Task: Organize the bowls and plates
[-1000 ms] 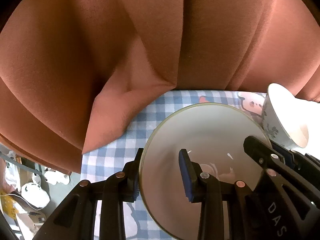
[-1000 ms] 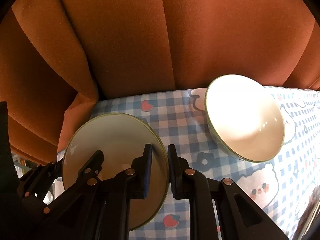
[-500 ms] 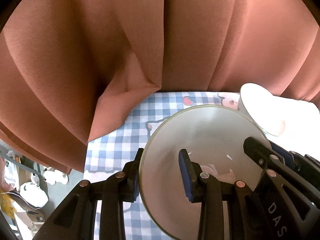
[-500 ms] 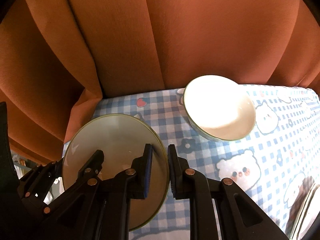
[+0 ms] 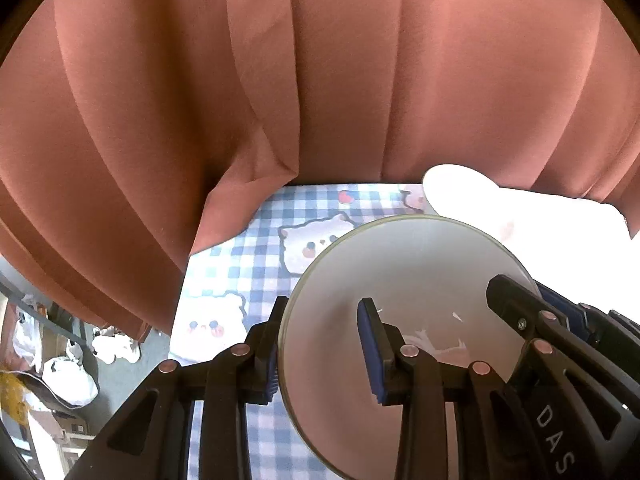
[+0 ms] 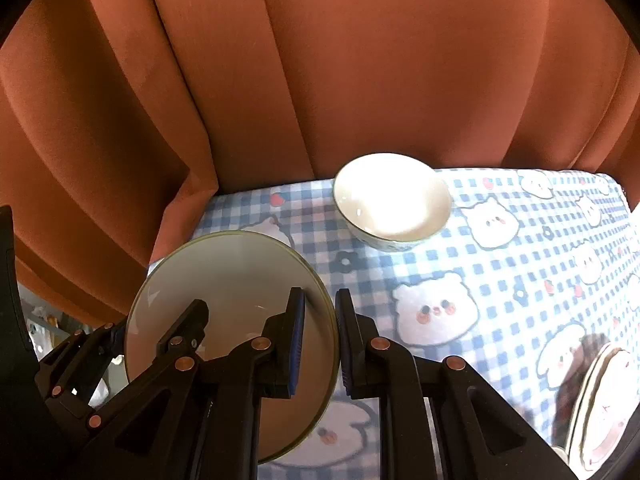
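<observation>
Round pale-green ceramic plate [image 6: 224, 300], empty, held above the checked blue-and-white desk [image 6: 520, 280] cloth; left tongs [image 5: 324, 356] pinch its left rim, right tongs [image 6: 320, 340] its right rim; white ceramic bowl [image 6: 394, 200] empty near rust curtain [image 6: 360, 60]; overexposed in left view; patterned plate [image 6: 604, 408] cut off.
</observation>
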`<action>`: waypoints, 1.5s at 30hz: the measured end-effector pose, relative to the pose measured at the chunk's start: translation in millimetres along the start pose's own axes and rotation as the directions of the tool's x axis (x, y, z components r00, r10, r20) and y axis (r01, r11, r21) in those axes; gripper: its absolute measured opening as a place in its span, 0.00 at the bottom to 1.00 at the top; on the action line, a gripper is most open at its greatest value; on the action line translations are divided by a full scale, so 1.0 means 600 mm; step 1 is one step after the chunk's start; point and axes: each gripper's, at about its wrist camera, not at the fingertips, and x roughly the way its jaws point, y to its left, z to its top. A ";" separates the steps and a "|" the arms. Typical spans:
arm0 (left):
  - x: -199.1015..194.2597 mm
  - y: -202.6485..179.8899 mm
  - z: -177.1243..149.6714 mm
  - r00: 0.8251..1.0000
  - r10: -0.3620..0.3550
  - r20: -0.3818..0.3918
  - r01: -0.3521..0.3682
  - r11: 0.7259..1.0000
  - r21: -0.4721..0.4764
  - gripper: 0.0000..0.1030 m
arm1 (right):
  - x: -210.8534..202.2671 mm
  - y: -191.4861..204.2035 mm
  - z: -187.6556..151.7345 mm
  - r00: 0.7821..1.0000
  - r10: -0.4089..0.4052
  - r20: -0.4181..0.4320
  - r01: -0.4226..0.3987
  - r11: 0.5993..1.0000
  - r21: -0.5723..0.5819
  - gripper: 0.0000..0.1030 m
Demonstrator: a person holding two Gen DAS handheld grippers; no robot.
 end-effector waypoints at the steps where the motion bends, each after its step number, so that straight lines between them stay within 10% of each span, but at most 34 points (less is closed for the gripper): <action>1: -0.009 -0.005 -0.005 1.000 0.004 0.006 -0.004 1.000 -0.001 0.33 | -0.007 -0.005 -0.004 1.000 0.003 0.004 -0.003 1.000 -0.002 0.18; 24: -0.151 -0.200 -0.121 0.998 0.047 0.048 -0.046 0.999 -0.015 0.33 | -0.184 -0.205 -0.110 0.996 0.067 0.053 -0.066 0.997 -0.035 0.19; 45: -0.165 -0.325 -0.229 1.000 0.031 -0.001 -0.031 0.999 -0.010 0.33 | -0.214 -0.350 -0.202 0.997 0.078 0.022 -0.076 0.996 -0.053 0.18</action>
